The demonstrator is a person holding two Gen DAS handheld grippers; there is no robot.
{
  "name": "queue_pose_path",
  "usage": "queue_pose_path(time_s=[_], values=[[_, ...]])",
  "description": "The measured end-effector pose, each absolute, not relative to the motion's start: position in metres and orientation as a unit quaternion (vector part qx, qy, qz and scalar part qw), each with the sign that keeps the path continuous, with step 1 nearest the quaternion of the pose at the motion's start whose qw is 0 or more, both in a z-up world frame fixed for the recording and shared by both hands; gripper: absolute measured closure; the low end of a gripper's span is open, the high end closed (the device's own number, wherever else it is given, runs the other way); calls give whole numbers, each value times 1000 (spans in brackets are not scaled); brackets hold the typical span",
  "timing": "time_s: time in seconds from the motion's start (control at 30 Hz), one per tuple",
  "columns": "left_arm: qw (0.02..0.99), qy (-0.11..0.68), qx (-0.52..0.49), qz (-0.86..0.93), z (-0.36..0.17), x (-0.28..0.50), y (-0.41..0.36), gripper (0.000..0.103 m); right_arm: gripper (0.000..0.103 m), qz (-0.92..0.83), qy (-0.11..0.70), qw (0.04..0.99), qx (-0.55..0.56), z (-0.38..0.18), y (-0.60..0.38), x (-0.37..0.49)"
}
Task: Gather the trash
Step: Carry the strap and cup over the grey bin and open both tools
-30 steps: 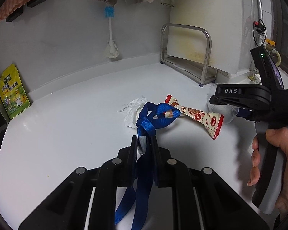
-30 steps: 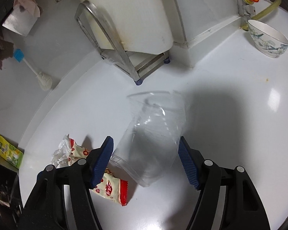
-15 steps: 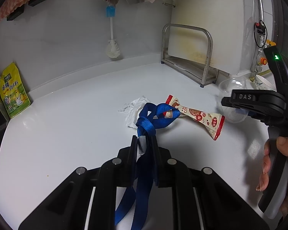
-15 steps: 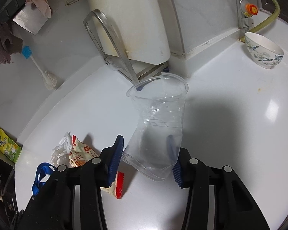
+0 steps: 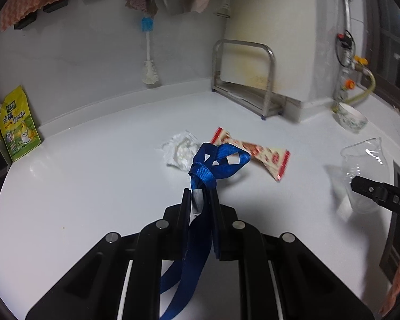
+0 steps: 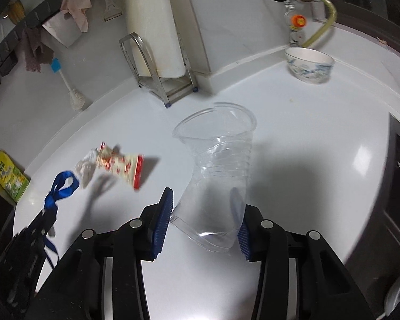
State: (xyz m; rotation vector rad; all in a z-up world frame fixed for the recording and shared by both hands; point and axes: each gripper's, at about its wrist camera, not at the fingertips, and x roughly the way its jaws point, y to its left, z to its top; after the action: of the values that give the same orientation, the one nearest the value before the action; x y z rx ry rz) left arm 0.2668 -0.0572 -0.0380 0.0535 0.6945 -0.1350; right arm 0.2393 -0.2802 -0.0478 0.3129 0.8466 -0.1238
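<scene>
Two grippers work the white counter [image 5: 80, 186]. Leftmost, the left gripper [image 5: 200, 200] is clamped tight on a blue strap [image 5: 213, 165], whose knot hangs over a crumpled tissue [image 5: 180, 150] and a snack wrapper [image 5: 256, 152] lying on the counter. Further right, the right gripper [image 6: 202, 213] squeezes a crushed clear plastic cup [image 6: 221, 160] near its base, fingers partly closed. The cup looks picked up; next it likely needs carrying to a bin, none in view
</scene>
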Motion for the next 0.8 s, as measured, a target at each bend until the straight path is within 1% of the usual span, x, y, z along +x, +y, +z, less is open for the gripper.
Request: queue_pose_path(time_s=[0.33, 0.5, 0.6, 0.8], values=[[940, 328, 18, -89, -4, 174, -22, 88, 60, -49, 369, 915, 157, -25, -263, 121], [938, 329, 11, -106, 2, 123, -17, 88, 60, -34, 349, 923, 157, -15, -248, 56], [935, 333, 16, -124, 0, 91, -22, 88, 60, -28, 345, 925, 159, -18, -238, 16], [926, 345, 33, -150, -11, 32, -35, 88, 60, -23, 351, 922, 160, -41, -226, -54]])
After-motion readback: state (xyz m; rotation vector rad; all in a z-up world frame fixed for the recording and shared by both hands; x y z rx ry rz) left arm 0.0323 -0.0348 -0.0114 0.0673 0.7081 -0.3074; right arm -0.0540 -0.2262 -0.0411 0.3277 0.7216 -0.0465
